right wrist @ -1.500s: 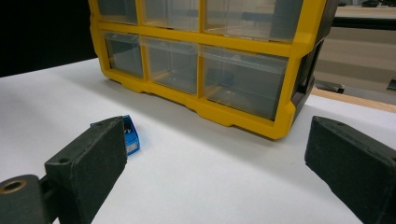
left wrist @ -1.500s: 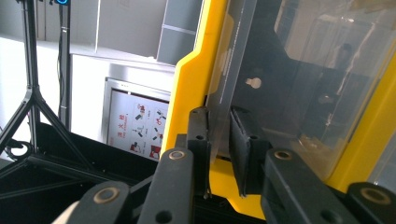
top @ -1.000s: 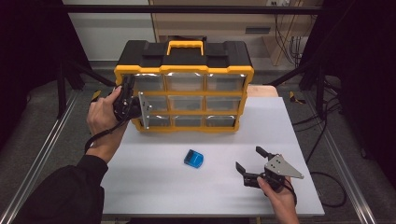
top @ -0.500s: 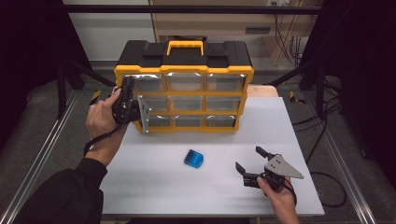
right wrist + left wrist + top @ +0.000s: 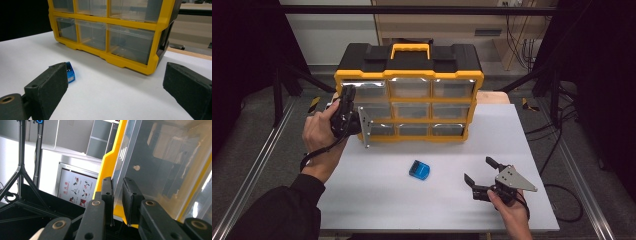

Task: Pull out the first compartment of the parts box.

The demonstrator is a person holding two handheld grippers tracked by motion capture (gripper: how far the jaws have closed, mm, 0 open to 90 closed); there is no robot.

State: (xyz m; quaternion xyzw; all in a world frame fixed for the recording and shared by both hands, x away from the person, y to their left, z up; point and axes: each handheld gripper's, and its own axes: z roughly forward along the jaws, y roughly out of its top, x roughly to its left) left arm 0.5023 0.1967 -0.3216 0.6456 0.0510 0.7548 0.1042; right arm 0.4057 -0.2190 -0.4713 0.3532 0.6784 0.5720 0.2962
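Drawer (image 5: 160, 170) front on the organizer's (image 5: 409, 97) left column is now pinched by the left tool (image 5: 117, 202), which moved in from a second ago, so pulling it open looks next. Right tool (image 5: 482, 175) waits wide open on the tabletop (image 5: 377, 200) near the blue block (image 5: 419, 170).

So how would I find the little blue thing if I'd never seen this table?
Look for the big yellow and black drawer box on the white table. In front of it, alone on the bare table, lies the little blue thing. Nothing else there is blue.
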